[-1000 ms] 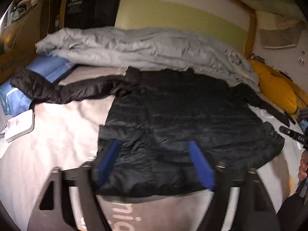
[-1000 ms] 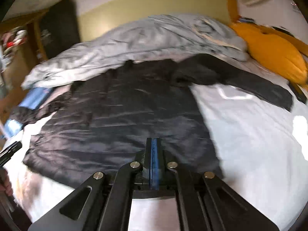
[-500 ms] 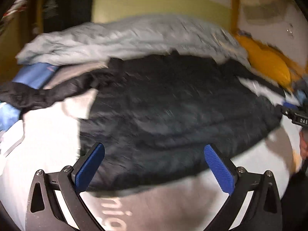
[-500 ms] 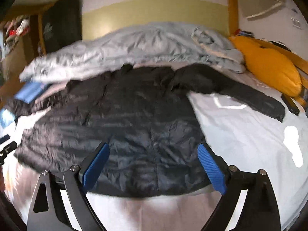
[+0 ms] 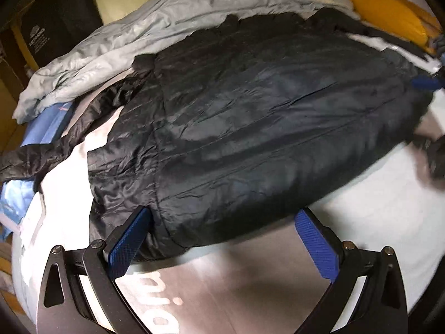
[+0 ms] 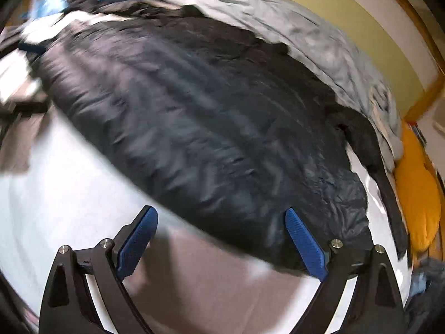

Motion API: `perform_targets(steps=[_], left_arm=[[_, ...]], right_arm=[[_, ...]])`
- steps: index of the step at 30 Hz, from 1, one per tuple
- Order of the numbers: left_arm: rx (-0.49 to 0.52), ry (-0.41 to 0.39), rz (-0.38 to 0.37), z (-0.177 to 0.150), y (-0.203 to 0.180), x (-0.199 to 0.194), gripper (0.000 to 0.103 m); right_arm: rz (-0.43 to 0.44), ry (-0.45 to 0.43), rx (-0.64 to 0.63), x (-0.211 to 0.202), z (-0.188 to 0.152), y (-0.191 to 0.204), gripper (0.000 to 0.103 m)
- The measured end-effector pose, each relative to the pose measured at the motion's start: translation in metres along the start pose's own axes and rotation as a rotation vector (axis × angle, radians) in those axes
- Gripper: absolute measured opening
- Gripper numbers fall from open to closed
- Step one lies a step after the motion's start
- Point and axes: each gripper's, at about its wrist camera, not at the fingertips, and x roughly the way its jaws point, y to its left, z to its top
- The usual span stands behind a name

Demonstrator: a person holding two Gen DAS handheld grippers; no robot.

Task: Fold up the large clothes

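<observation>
Just ahead of both wide-open, empty grippers, left [image 5: 222, 239] and right [image 6: 221, 239], lies the black jacket [image 5: 264, 117]

The right wrist view is smeared by motion blur, so the quilting of the black padded jacket [image 6: 211, 128] barely reads; its far sleeve runs off the top-left corner; in the left wrist view the other blue-padded gripper [image 5: 425, 83] is cut by the right edge, its opening unreadable; the white lettering on the grey sheet [image 5: 167, 314] is cropped.
</observation>
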Motion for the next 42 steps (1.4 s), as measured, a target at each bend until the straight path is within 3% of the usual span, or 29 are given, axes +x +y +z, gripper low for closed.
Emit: perform_targets(steps=[2,8,10,11,15,17,19,20,21,22,26,29,33,36,37,39,42], left_arm=[[-0.002,0.019,0.031,-0.001,0.003,0.005,0.103],[-0.063,0.017,0.151,-0.001,0.023,0.006,0.103],[-0.087,0.006,0.191,-0.001,0.032,0.004,0.103],[-0.098,0.003,0.197,-0.002,0.036,0.004,0.103],[-0.12,0.015,0.185,-0.003,0.044,0.015,0.103],[-0.101,-0.021,0.193,-0.001,0.044,0.016,0.091],[-0.077,-0.07,0.12,0.0,0.04,0.004,0.048],[-0.076,-0.077,0.113,-0.001,0.038,-0.001,0.036],[-0.067,-0.082,0.132,-0.003,0.036,-0.006,0.016],[-0.054,-0.086,0.134,-0.004,0.034,-0.012,0.013],[-0.109,-0.101,0.036,-0.014,0.045,-0.047,0.01],[-0.156,-0.056,-0.06,-0.033,0.055,-0.069,0.01],[-0.133,0.006,-0.072,-0.046,0.057,-0.086,0.013],[-0.166,0.019,-0.106,-0.046,0.064,-0.095,0.018],[-0.174,0.025,-0.119,-0.043,0.066,-0.094,0.025],[-0.191,0.022,-0.104,-0.033,0.072,-0.09,0.035],[-0.199,0.005,-0.082,-0.013,0.08,-0.078,0.044]], right_arm=[[-0.059,0.04,0.071,0.008,0.0,-0.017,0.094],[-0.07,0.076,0.229,0.009,-0.02,-0.059,0.094],[-0.075,0.057,0.249,0.005,-0.024,-0.067,0.078],[-0.052,0.058,0.268,0.004,-0.026,-0.072,0.061],[0.019,0.059,0.352,0.006,-0.033,-0.087,0.055],[0.029,0.043,0.371,0.004,-0.033,-0.09,0.049],[0.033,0.038,0.369,0.004,-0.036,-0.091,0.044],[0.04,0.029,0.371,0.001,-0.037,-0.091,0.034],[0.046,0.011,0.379,-0.005,-0.04,-0.09,0.028],[0.046,-0.012,0.389,-0.01,-0.04,-0.092,0.026],[0.071,-0.104,0.434,-0.046,-0.056,-0.099,0.02],[0.15,-0.126,0.485,-0.073,-0.073,-0.11,0.019],[0.224,-0.037,0.457,-0.094,-0.082,-0.107,0.02],[0.201,-0.016,0.405,-0.104,-0.078,-0.099,0.021],[0.186,-0.015,0.396,-0.106,-0.075,-0.099,0.021],[0.178,-0.021,0.405,-0.104,-0.065,-0.106,0.035],[0.158,-0.036,0.432,-0.094,-0.044,-0.124,0.046]])
